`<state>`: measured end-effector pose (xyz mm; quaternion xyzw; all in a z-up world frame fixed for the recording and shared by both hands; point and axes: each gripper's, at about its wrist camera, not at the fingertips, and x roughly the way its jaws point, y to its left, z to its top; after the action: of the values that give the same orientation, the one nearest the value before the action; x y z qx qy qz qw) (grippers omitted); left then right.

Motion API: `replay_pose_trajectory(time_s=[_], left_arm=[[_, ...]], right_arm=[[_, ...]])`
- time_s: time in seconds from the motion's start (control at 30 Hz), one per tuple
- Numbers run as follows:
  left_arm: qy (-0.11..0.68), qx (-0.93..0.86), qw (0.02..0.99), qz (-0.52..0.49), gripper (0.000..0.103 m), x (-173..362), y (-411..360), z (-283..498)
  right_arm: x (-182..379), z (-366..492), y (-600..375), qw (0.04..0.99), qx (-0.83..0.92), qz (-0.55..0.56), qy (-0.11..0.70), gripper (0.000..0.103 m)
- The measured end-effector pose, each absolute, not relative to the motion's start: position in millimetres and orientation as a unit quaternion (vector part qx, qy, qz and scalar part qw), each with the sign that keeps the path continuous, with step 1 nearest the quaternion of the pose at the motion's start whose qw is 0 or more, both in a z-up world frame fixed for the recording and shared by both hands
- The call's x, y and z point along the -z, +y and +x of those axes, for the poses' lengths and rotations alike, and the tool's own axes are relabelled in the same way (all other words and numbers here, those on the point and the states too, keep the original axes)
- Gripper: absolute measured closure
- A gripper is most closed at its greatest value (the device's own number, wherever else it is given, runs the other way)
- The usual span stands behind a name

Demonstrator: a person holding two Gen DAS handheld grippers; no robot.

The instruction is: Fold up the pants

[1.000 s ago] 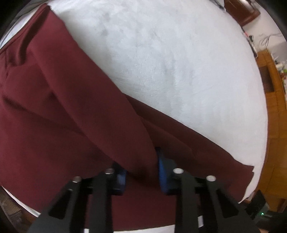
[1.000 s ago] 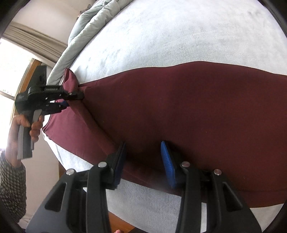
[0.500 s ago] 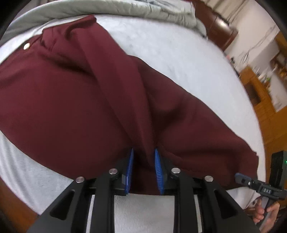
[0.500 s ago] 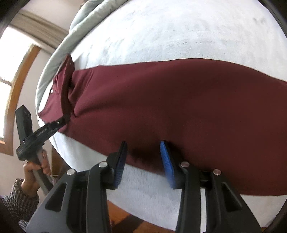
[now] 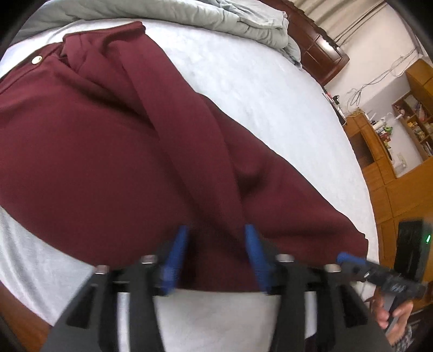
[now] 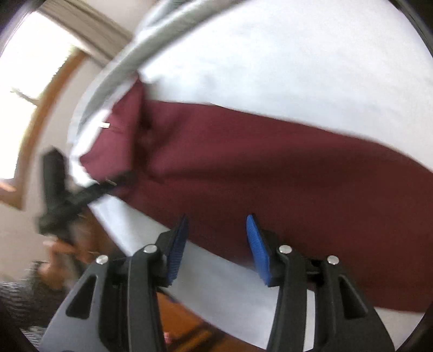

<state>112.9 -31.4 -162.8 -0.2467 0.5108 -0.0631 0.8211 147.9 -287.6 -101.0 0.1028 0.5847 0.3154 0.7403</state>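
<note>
From the left wrist view, the pants (image 5: 113, 151) lie on the white bed (image 5: 270, 89), their long axis running from the waistband at 10 o'clock, where a pale button (image 5: 36, 60) shows, down to the hem at 4 o'clock. One leg lies folded over the other as a ridge heading straight toward the left gripper (image 5: 215, 257). Its jaws stand moderately apart, and the near edge of the cloth sits between the blue pads (image 5: 176, 257) (whether the pads press it I cannot tell). The right gripper (image 5: 379, 273) appears at 4 o'clock, just beside the hem. A grey duvet (image 5: 216, 16) is bunched at 12 o'clock.

From the right wrist view, blurred, the pants (image 6: 270, 176) cross as a band from 9 to 3 o'clock. The right gripper (image 6: 216, 243) has its jaws wide and empty, with the cloth edge just ahead of the tips. The left gripper (image 6: 81, 195) reaches the waist end at 9 o'clock, so each hand is nearest its own end, which suits bringing hem toward waist next.
</note>
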Motion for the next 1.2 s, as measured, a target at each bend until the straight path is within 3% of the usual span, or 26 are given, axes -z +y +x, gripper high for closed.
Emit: replay_pose_trajectory(time_s=[0.1,0.17,0.33,0.37,0.43,0.47,0.5,0.6,0.73,0.83,1.1,1.2], left_arm=[[0.513,0.057,0.82,-0.249,0.046,158,-12,112],[0.51,0.041,0.823,-0.247,0.041,156,4,109],[0.504,-0.009,0.827,-0.25,0.04,152,58,101],[0.505,-0.015,0.825,-0.252,0.04,152,66,101],[0.503,-0.019,0.826,-0.254,0.04,151,74,104],[0.502,-0.02,0.826,-0.254,0.04,150,77,105],[0.501,-0.02,0.828,-0.252,0.04,147,78,108],[0.502,-0.015,0.827,-0.253,0.04,142,74,114],[0.503,-0.003,0.831,-0.238,0.039,124,90,129],[0.509,-0.003,0.833,-0.215,0.025,109,80,163],[0.595,-0.071,0.797,-0.079,0.025,117,54,295],[0.636,-0.083,0.763,-0.082,0.025,135,54,329]], right_arm=[[97,168,-237,0.723,-0.364,0.106,0.577,0.047],[100,183,-202,0.71,-0.391,0.119,0.574,0.034],[125,209,-150,0.677,-0.411,0.113,0.6,0.034],[128,213,-145,0.671,-0.414,0.111,0.605,0.037],[135,217,-127,0.66,-0.42,0.112,0.612,0.065],[137,218,-121,0.649,-0.432,0.117,0.615,0.085],[135,216,-118,0.654,-0.429,0.108,0.614,0.091],[116,203,-124,0.676,-0.439,0.083,0.586,0.091],[100,167,-114,0.688,-0.465,0.05,0.555,0.081],[130,149,-104,0.684,-0.438,0.0,0.583,0.086],[147,155,-119,0.68,-0.422,0.054,0.597,0.092],[146,156,-117,0.681,-0.421,0.055,0.597,0.092]])
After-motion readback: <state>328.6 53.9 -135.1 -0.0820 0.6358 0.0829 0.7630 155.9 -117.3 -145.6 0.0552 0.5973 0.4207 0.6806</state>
